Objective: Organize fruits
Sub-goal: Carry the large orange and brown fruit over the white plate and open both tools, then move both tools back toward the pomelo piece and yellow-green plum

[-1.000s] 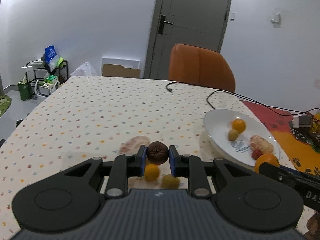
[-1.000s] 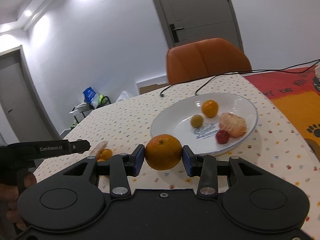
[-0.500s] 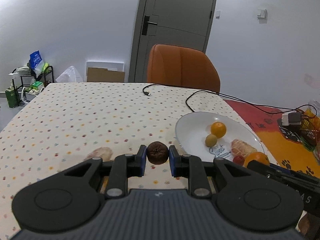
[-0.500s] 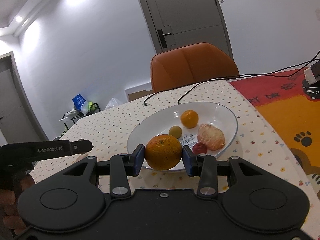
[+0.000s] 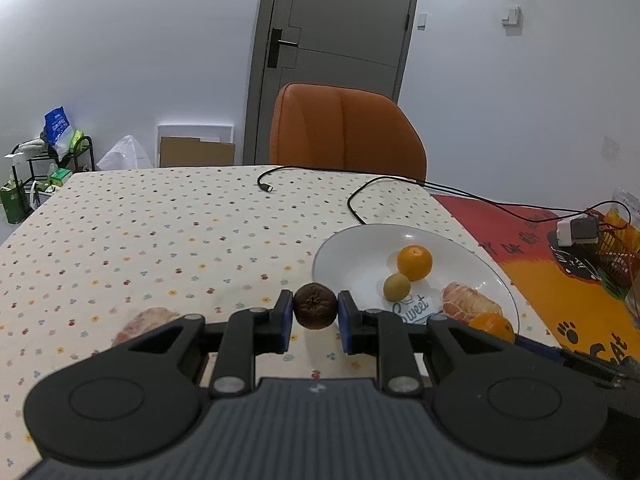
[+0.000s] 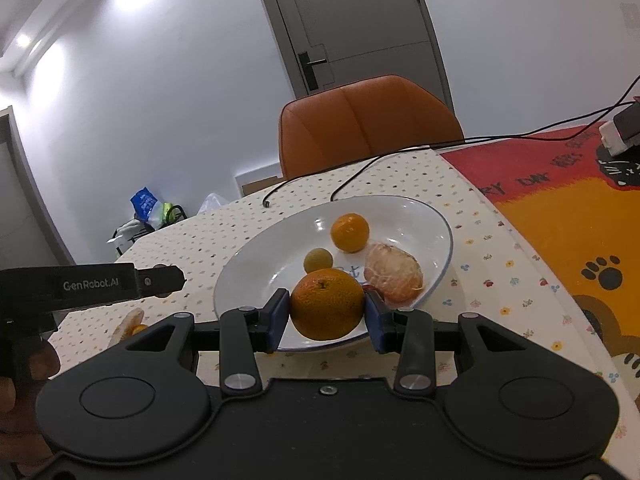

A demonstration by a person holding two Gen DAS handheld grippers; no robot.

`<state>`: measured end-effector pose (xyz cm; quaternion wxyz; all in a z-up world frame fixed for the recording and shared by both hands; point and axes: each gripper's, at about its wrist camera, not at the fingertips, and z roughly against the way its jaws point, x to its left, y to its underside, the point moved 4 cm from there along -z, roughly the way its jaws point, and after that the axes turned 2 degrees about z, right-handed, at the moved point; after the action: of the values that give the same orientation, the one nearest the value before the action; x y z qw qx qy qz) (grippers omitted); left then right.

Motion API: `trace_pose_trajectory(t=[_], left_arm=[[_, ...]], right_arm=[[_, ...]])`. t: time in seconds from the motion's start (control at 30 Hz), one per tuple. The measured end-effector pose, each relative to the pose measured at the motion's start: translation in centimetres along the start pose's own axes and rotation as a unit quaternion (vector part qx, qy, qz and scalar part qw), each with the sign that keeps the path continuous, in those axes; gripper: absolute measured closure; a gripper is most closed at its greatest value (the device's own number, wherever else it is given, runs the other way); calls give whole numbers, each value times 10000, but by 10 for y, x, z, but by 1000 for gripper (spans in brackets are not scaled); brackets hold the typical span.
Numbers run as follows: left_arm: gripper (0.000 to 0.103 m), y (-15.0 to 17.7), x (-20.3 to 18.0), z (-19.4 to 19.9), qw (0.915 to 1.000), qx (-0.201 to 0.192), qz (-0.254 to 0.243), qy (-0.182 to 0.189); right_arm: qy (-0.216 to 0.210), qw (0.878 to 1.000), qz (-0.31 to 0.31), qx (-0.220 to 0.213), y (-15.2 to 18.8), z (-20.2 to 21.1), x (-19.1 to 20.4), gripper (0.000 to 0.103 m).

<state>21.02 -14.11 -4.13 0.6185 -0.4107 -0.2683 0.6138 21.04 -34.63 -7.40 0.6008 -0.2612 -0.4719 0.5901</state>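
Presently both tools carry fruit above the bench (image 5: 168, 232), which is covered in a dotted cloth. Left hand-held gripper (image 5: 315, 314): blue pads clamped on a small dark brown fruit (image 5: 315, 311), wrinkled, held clear of the cloth just left of the white plate (image 5: 348, 256). Right hand-held gripper (image 6: 327, 308): pads pressed against both sides of a large orange (image 6: 327, 304), held at the near rim of the plate (image 6: 248, 276).

On the plate, seen from the right wrist: a small mandarin (image 6: 349, 233) toward the back, a yellow-green round fruit (image 6: 318, 261) just beside it, a peeled citrus (image 6: 393, 274) to the right. A sliver of something red (image 6: 370, 289) shows between the orange and the peeled citrus; too hidden to identify.

Off the plate, on the cloth to the left: a second peeled piece (image 5: 146, 320), partly behind the left tool's body. Right wrist view also shows a bit of orange fruit (image 6: 139, 329) beside it.

Black cable (image 5: 360, 196) lies across the far bench. Orange chair (image 5: 346, 132) stands behind it. Red and orange mat (image 6: 560, 208) lies to the right.
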Motion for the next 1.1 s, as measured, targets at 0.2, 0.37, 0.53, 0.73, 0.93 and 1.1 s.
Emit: trace_pose_trajectory(t=[0.2, 0.37, 0.53, 0.73, 0.93, 1.1], left_arm=[[81, -1, -9, -7, 10000, 29, -14, 17], [81, 0, -13, -12, 10000, 31, -31, 19], [81, -2, -17, -18, 10000, 46, -24, 69], [78, -6, -28, -20, 9999, 9, -46, 152], [68, -5, -25, -15, 9998, 48, 32, 175], [47, -7, -9, -4, 9997, -113, 199, 11]], right_arm=[[-28, 10000, -16, -1, 1, -3, -2, 64], [-49, 9999, 54, -82, 0, -2, -1, 60], [-22, 9999, 51, -106, -1, 2, -3, 57], [127, 9997, 119, -158, 0, 10, -4, 39], [131, 9997, 137, -138, 0, 11, -1, 24], [121, 9997, 155, -136, 1, 12, 4, 14]])
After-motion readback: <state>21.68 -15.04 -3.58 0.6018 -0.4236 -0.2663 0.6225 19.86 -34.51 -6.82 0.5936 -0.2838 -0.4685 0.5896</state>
